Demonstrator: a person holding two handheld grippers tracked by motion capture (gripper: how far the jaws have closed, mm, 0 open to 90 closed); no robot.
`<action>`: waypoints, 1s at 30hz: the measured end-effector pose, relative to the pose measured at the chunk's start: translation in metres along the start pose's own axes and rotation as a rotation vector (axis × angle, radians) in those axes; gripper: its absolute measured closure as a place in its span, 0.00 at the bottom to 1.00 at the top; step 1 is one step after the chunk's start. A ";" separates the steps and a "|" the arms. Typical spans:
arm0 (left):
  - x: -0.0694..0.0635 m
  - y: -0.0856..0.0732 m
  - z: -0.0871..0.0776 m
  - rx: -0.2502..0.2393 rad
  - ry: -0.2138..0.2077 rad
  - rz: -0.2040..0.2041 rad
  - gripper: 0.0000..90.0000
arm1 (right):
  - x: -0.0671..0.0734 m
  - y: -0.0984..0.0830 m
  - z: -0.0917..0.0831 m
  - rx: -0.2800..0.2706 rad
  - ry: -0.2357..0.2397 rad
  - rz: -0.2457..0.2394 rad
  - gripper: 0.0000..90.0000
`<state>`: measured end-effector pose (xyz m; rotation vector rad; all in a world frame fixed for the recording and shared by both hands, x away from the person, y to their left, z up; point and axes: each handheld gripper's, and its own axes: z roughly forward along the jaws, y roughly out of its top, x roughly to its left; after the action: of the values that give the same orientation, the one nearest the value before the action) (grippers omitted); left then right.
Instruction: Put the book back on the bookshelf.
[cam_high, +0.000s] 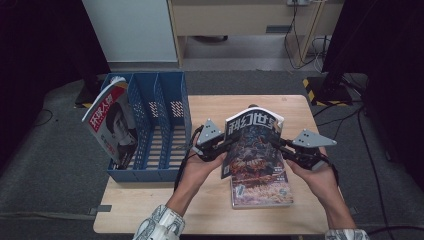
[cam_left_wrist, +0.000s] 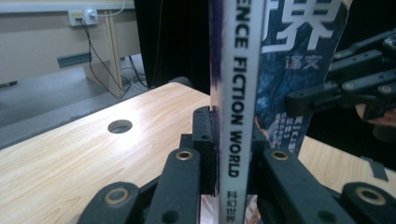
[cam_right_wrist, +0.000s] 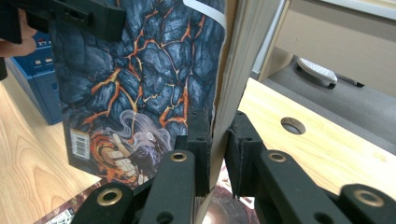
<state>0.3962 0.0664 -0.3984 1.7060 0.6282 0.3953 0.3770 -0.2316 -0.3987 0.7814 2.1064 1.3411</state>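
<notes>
We wear pale patterned sleeves (cam_high: 159, 225) at both wrists. Each matte black linkage gripper, left (cam_high: 216, 148) and right (cam_high: 295, 152), carries brass-ringed pivots (cam_left_wrist: 184, 155), a grey three-cornered plate (cam_high: 209, 130) on top and a black cable behind.

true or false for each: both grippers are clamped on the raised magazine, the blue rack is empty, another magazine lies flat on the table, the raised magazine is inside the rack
1. Both grippers are clamped on the raised magazine. True: the left gripper pinches its spine edge and the right gripper its opposite edge.
2. The blue rack is empty. False: a magazine with a red title band leans in its leftmost slot.
3. Another magazine lies flat on the table. True: the flat magazine lies under the raised one.
4. The raised magazine is inside the rack. False: it is held upright over the table, right of the rack.
</notes>
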 end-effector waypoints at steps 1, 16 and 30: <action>0.001 0.000 -0.001 0.000 -0.006 -0.001 0.90 | 0.000 -0.001 -0.001 -0.001 0.006 0.007 0.91; 0.004 0.013 0.001 -0.006 -0.076 -0.005 0.80 | 0.000 0.000 -0.005 0.007 0.058 -0.006 0.91; 0.001 0.020 -0.001 -0.027 -0.085 0.006 0.90 | -0.002 0.002 -0.008 0.047 0.054 -0.011 0.89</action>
<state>0.3999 0.0649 -0.3790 1.6898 0.5535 0.3327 0.3739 -0.2371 -0.3936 0.7589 2.1882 1.3254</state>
